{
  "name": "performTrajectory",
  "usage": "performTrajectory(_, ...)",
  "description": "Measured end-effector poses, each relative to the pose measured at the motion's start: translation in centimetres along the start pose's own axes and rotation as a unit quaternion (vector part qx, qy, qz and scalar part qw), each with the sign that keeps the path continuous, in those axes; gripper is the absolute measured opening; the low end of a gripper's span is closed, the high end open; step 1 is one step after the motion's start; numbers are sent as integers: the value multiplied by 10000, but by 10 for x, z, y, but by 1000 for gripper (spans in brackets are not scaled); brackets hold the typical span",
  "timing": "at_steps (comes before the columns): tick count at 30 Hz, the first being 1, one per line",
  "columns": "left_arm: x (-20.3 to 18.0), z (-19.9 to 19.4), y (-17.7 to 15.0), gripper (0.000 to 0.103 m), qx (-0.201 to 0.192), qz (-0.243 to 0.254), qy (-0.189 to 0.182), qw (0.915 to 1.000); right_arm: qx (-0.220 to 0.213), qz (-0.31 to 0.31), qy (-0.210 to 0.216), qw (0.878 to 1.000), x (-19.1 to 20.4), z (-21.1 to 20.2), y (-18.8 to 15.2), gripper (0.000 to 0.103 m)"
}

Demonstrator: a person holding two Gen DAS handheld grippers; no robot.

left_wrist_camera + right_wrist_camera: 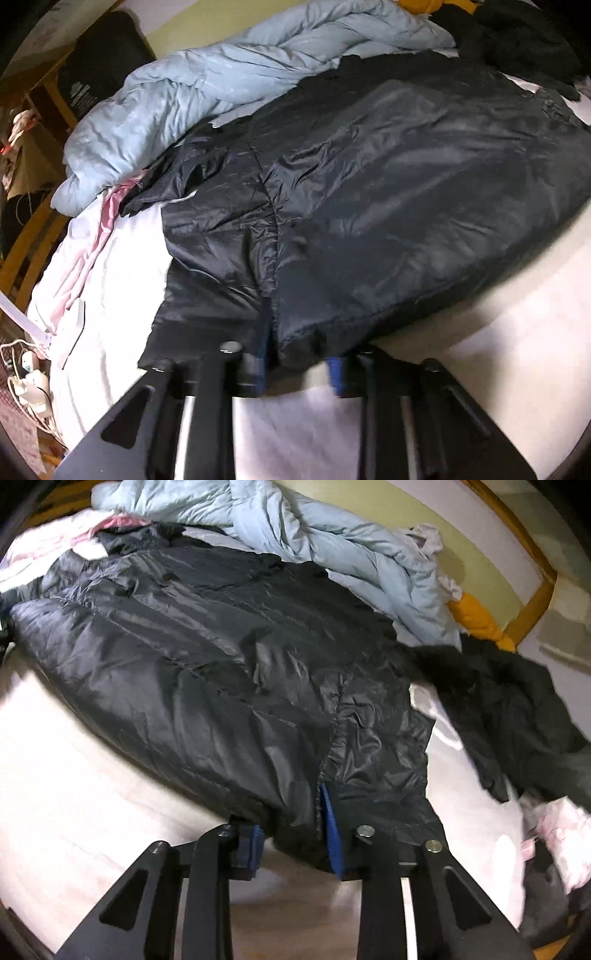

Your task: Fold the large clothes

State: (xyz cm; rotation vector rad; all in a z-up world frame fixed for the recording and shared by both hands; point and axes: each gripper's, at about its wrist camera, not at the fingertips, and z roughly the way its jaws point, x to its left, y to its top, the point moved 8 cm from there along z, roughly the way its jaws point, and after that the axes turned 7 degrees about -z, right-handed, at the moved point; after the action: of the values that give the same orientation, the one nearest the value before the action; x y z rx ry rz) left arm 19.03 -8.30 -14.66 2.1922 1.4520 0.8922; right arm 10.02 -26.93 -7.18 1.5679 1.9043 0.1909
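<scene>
A large black puffy jacket (369, 203) (203, 672) lies spread on a bed with a white sheet (110, 295) (74, 775). Its near hem reaches both grippers. In the left wrist view my left gripper (298, 369) has the hem bunched between its blue pads (260, 365), which press on the fabric next to the sleeve cuff. In the right wrist view my right gripper (293, 840) is shut on the hem at the other corner, with one blue pad (332, 830) tucked in beside the sleeve seam. The fabric hides the pad faces.
A crumpled light blue duvet (184, 92) (332, 542) lies behind the jacket. A dark fuzzy garment (517, 37) (517, 709) and a yellow item (476, 620) lie beside it. Pink cloth (92, 240), a wooden bed frame (532, 602) and floor cables (29, 384) border the bed.
</scene>
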Motion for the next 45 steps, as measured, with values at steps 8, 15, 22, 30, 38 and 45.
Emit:
performTrajectory(8, 2, -61, -62, 21, 300, -94, -372, 9988, -160, 174, 637, 9977, 14, -60, -42, 19)
performTrajectory(15, 6, -90, -76, 34, 458, -123, -471, 9978, -122, 305, 944, 9950, 16, -93, -70, 22)
performTrajectory(22, 26, -94, -23, 47, 108, -258, -420, 9987, -522, 608, 645, 9947, -29, -109, -35, 56)
performTrajectory(30, 42, -26, 88, 50, 308, -558, -910, 9938, -594, 1301, 1067, 9839, -91, -48, 64, 56)
performTrajectory(38, 30, 58, 111, 53, 803, -926, -1171, 9855, -22, 1487, 947, 9843, -101, 44, 82, 56)
performTrajectory(45, 34, 65, 107, 73, 452, -742, -523, 9948, -117, 1772, 554, 9825, -118, 64, 73, 60)
